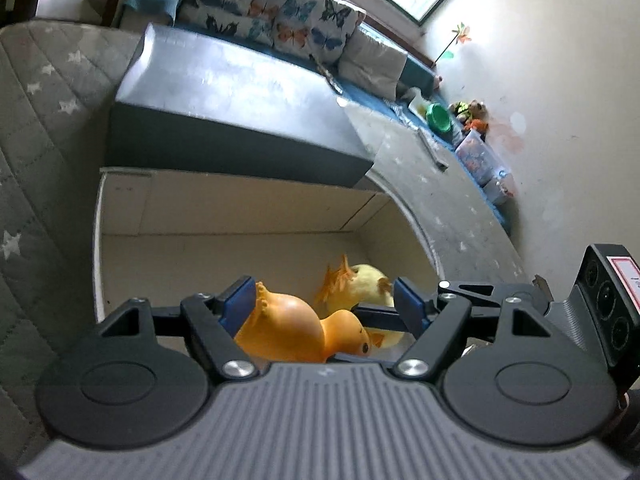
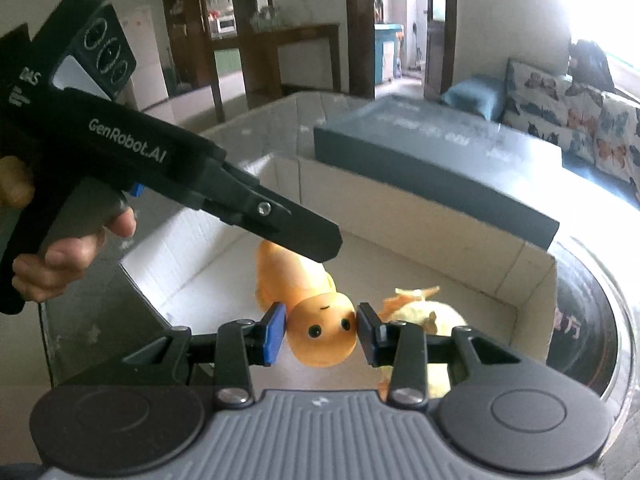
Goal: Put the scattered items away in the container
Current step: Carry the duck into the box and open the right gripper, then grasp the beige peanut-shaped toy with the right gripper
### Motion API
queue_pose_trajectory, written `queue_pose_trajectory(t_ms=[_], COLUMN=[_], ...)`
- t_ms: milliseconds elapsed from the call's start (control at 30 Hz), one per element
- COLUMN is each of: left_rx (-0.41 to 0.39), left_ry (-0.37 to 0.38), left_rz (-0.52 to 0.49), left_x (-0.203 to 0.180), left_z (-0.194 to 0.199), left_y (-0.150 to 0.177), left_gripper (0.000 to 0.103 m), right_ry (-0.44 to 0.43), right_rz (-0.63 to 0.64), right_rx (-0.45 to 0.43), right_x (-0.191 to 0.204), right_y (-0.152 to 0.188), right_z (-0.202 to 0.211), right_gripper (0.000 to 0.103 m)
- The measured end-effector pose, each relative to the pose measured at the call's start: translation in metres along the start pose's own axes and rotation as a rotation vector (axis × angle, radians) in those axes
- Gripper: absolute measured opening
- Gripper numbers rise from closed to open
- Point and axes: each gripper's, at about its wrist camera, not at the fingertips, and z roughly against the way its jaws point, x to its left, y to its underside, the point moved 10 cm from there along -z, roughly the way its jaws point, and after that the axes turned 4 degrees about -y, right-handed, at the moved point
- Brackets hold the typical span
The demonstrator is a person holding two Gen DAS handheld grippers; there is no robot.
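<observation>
An orange duck toy (image 1: 288, 332) (image 2: 320, 332) lies low inside the white cardboard box (image 1: 120, 208) (image 2: 440, 216). My right gripper (image 2: 322, 332) is shut on the duck's head, one blue pad on each side of it. My left gripper (image 1: 324, 304) stands open over the duck's body: one pad is near the tail, the other well clear. From the right wrist view, the left gripper (image 2: 280, 224) reaches in from the left with a hand on its handle. A yellow toy with an orange tuft (image 1: 368, 284) (image 2: 424, 312) lies beside the duck in the box.
A dark grey flat lid (image 1: 224, 92) (image 2: 432, 160) rests across the box's far edge. The box sits on a round glass-topped table (image 2: 592, 320). A grey quilted cover with stars (image 1: 36, 128) is on the left, and a sofa with butterfly cushions (image 1: 280, 12) stands behind.
</observation>
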Motion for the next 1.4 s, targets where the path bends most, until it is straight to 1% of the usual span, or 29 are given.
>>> queue_pose_trajectory(t_ms=[100, 200, 300, 367, 467, 567, 633, 667, 700, 767, 833, 867, 900, 967, 1100, 1167, 1233, 1367, 1400], left_rx=[0.012, 0.003, -0.016, -0.027, -0.049, -0.086, -0.112, -0.127, -0.142, -0.167, -0.186, -0.195, -0.199, -0.204, -0.165, -0.132, -0.090, -0.021, -0.007], left_ry=[0.002, 0.004, 0.005, 0.006, -0.007, -0.027, -0.040, -0.047, -0.056, -0.075, -0.089, -0.093, -0.096, -0.101, -0.138, -0.138, -0.122, -0.113, -0.107], left_rz=[0.014, 0.011, 0.004, 0.001, -0.019, -0.061, -0.092, -0.108, -0.126, -0.158, -0.180, -0.186, -0.193, -0.206, -0.224, -0.226, -0.228, -0.215, -0.208], left_x=[0.005, 0.007, 0.004, 0.002, -0.002, -0.010, -0.018, -0.022, -0.026, -0.033, -0.039, -0.041, -0.043, -0.046, -0.043, -0.040, -0.039, -0.036, -0.035], left_z=[-0.005, 0.000, 0.008, 0.014, 0.026, 0.044, 0.057, 0.064, 0.071, 0.085, 0.098, 0.105, 0.110, 0.120, 0.130, 0.132, 0.131, 0.122, 0.119], left_y=[0.002, 0.002, 0.000, 0.000, 0.000, 0.004, 0.007, 0.010, 0.013, 0.021, 0.031, 0.036, 0.042, 0.055, 0.082, 0.100, 0.119, 0.148, 0.153], left_gripper=[0.076, 0.076, 0.076, 0.076, 0.076, 0.077, 0.083, 0.089, 0.091, 0.093, 0.097, 0.101, 0.102, 0.103, 0.103, 0.103, 0.103, 0.103, 0.103], right_ry=[0.003, 0.003, 0.022, 0.014, 0.018, 0.029, 0.034, 0.038, 0.039, 0.033, 0.018, 0.006, -0.007, -0.037, -0.089, -0.100, -0.121, -0.139, -0.139], right_rz=[0.000, -0.005, 0.010, 0.007, 0.020, 0.063, 0.095, 0.111, 0.124, 0.141, 0.154, 0.162, 0.170, 0.184, 0.187, 0.189, 0.180, 0.192, 0.203], right_rx=[0.011, 0.007, -0.009, -0.019, -0.034, -0.060, -0.085, -0.099, -0.109, -0.123, -0.125, -0.124, -0.119, -0.105, -0.060, -0.039, -0.022, 0.006, 0.013], right_x=[-0.002, -0.003, -0.004, -0.003, -0.001, 0.007, 0.014, 0.018, 0.021, 0.029, 0.037, 0.043, 0.049, 0.063, 0.082, 0.089, 0.094, 0.103, 0.105], right_y=[0.003, 0.008, 0.009, 0.011, 0.014, 0.016, 0.017, 0.018, 0.018, 0.024, 0.032, 0.036, 0.042, 0.055, 0.080, 0.091, 0.097, 0.108, 0.110], right_z=[-0.005, -0.006, -0.001, 0.005, 0.014, 0.028, 0.040, 0.046, 0.051, 0.061, 0.069, 0.073, 0.077, 0.083, 0.084, 0.080, 0.076, 0.067, 0.065], right_gripper=[0.039, 0.040, 0.045, 0.047, 0.055, 0.066, 0.076, 0.078, 0.082, 0.086, 0.091, 0.092, 0.092, 0.092, 0.092, 0.091, 0.085, 0.080, 0.077])
